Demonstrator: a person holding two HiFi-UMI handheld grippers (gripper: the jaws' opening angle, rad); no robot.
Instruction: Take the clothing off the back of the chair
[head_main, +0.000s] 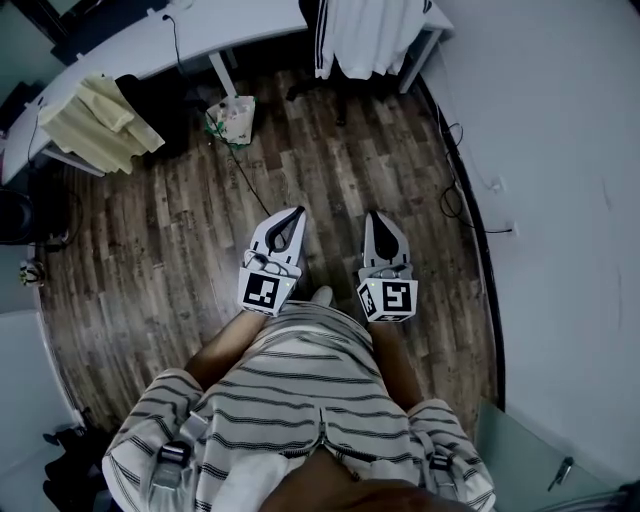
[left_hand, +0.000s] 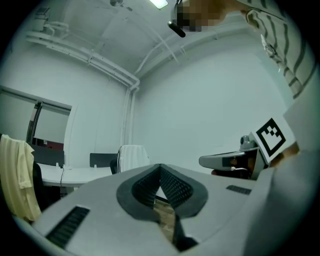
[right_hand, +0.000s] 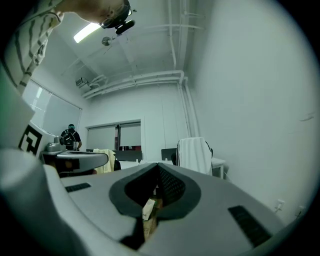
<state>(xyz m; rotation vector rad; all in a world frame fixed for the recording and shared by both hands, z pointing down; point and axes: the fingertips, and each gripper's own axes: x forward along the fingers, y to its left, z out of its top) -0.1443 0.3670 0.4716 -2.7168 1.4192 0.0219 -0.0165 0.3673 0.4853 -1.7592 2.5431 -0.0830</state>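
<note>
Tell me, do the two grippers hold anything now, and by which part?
Nothing is held: the left gripper and the right gripper are both shut and empty.

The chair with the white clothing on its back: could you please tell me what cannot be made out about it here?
1. Head view: the picture's top edge cuts off the white clothing, which covers the chair down to its base.
2. Left gripper view: the clothing is far off and small, so its folds cannot be read.
3. Right gripper view: the body of the right gripper hides the chair's seat and legs.
</note>
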